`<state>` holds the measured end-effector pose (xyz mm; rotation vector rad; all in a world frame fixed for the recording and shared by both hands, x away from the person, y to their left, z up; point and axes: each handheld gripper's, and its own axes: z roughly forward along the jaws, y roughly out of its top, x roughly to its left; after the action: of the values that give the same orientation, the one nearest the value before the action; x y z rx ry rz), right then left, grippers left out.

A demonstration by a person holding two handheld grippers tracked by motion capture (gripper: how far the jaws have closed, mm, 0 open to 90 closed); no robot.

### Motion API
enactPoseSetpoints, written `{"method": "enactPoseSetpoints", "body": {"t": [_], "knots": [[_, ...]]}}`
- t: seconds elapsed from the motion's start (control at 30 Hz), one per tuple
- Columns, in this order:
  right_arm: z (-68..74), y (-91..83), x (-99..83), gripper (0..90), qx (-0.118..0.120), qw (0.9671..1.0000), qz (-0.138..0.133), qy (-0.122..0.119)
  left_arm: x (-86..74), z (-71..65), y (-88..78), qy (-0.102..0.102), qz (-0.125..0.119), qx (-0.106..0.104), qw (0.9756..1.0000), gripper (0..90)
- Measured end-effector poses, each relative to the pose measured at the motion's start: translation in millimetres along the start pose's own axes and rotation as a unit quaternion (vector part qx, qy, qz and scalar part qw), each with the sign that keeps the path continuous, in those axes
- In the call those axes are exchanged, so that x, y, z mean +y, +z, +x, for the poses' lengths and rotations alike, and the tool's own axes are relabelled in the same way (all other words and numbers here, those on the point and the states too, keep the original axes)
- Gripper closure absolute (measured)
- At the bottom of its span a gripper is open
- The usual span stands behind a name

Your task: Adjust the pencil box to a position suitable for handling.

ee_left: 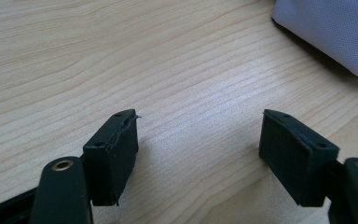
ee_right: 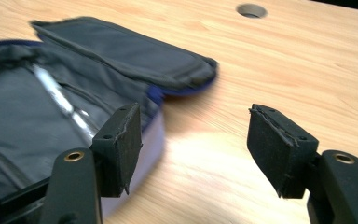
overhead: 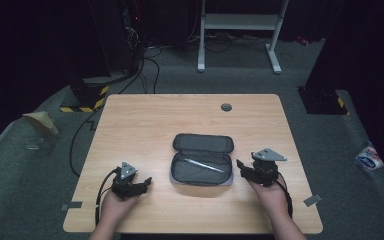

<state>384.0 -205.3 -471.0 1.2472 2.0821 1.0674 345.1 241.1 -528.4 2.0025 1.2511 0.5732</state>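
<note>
A grey pencil case (overhead: 202,160) lies open at the middle of the wooden table (overhead: 145,125), its lid (ee_right: 121,49) folded back. A silver pen (overhead: 203,165) lies inside it, also visible as a pen (ee_right: 60,102) in the right gripper view. My right gripper (overhead: 241,166) sits just right of the case, open, with bare table between its jaws (ee_right: 193,135). My left gripper (overhead: 145,182) rests on the table left of the case, open and holding nothing (ee_left: 198,140). A corner of the case (ee_left: 335,32) shows at the upper right of the left gripper view.
A round cable hole (overhead: 226,107) sits near the table's far edge. Cables (overhead: 145,70) and a white desk frame (overhead: 240,30) stand on the floor beyond. Black cables trail from both grippers toward the front edge.
</note>
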Motion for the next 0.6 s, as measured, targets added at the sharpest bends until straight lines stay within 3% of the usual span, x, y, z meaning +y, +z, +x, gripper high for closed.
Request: {"method": "enactPoseSetpoints", "body": {"t": [0.2,0.37,0.6], "knots": [[-20.8,-3.7,-19.7,31.9,-0.037,0.9993,0.003,-0.004,0.0,0.0,0.0,0.000,0.000,0.000,1.0000,28.2],[-38.3,-5.3,-38.8,28.9,-0.052,0.9981,0.024,0.024,0.0,-0.1,0.0,0.000,0.000,0.000,1.0000,28.2],[-53.5,-5.2,-62.7,28.4,-0.074,0.9949,0.054,0.042,0.0,-0.1,0.0,0.000,0.000,0.000,1.0000,28.2]]}}
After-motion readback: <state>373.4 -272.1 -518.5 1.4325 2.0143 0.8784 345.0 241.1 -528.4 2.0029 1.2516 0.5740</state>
